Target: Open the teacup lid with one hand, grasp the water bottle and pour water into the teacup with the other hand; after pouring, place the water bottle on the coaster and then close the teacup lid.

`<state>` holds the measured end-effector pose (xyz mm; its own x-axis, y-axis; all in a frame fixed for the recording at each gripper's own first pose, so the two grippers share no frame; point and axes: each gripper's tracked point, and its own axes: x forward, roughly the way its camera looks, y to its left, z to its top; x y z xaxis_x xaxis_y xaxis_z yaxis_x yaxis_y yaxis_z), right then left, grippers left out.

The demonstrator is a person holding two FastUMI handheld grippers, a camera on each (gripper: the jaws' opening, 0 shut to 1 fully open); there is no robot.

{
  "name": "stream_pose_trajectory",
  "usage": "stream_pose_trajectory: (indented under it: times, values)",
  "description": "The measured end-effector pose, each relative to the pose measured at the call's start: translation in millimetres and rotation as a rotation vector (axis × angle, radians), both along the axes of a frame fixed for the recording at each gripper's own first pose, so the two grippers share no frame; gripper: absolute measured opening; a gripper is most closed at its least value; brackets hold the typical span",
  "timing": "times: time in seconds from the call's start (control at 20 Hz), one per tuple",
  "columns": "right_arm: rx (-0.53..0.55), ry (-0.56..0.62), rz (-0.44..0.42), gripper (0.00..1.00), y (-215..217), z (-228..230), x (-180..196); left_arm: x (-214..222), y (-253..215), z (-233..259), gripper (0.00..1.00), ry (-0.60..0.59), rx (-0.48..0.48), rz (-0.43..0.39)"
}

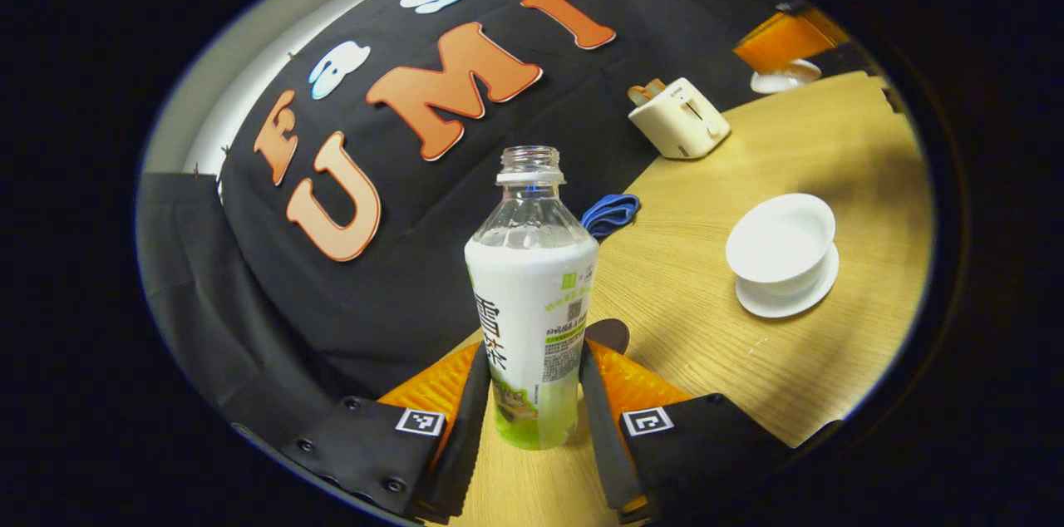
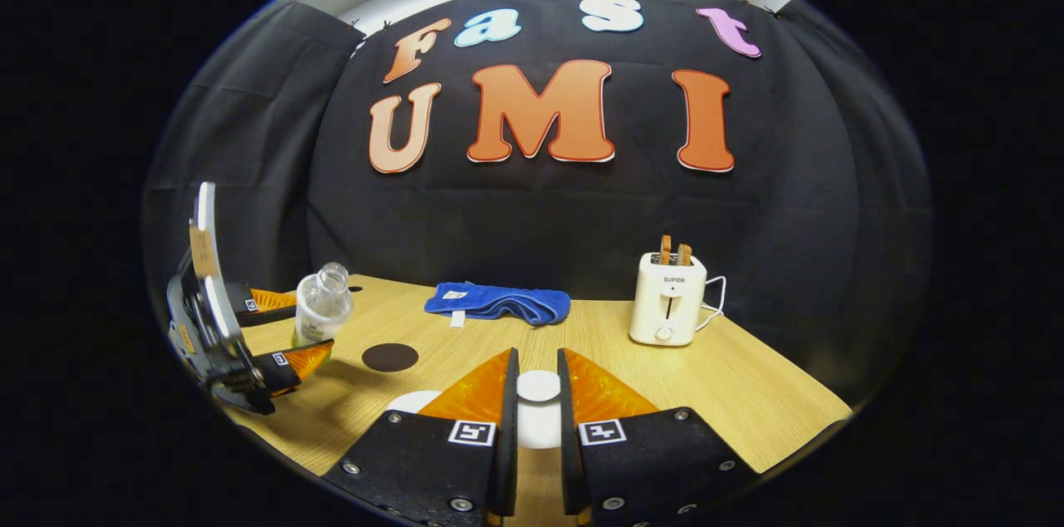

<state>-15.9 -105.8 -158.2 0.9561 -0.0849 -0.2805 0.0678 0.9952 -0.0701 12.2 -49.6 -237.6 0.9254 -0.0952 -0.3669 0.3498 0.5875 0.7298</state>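
In the left gripper view, the left claw grips the capless clear plastic water bottle with a white-green label, both fingers pressed on its lower body as it stands on the pale wooden bench. Just behind it lies the dark round coaster. Farther right sits the open white porcelain teacup on its saucer. In the right gripper view, the right claw, narrowly set, holds the white round teacup lid. Toward the bench's far edge lie a folded blue cloth and a cream toaster.

Overhead light falls evenly on the wooden table — bright and sharp at centre. Fisheye bending warps the edges of both views. Soft shadows lie beside the water bottle; the dark backdrop stays dim.
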Motion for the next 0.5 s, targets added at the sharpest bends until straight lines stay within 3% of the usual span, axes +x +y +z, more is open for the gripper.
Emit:
stream_pose_trajectory:
  times: [0.5]
  values:
    - [-0.011, -0.02, -0.045, 0.22, -29, 11, -13, -19, -34, -26, 0.63, -0.014, 0.323, -0.214]
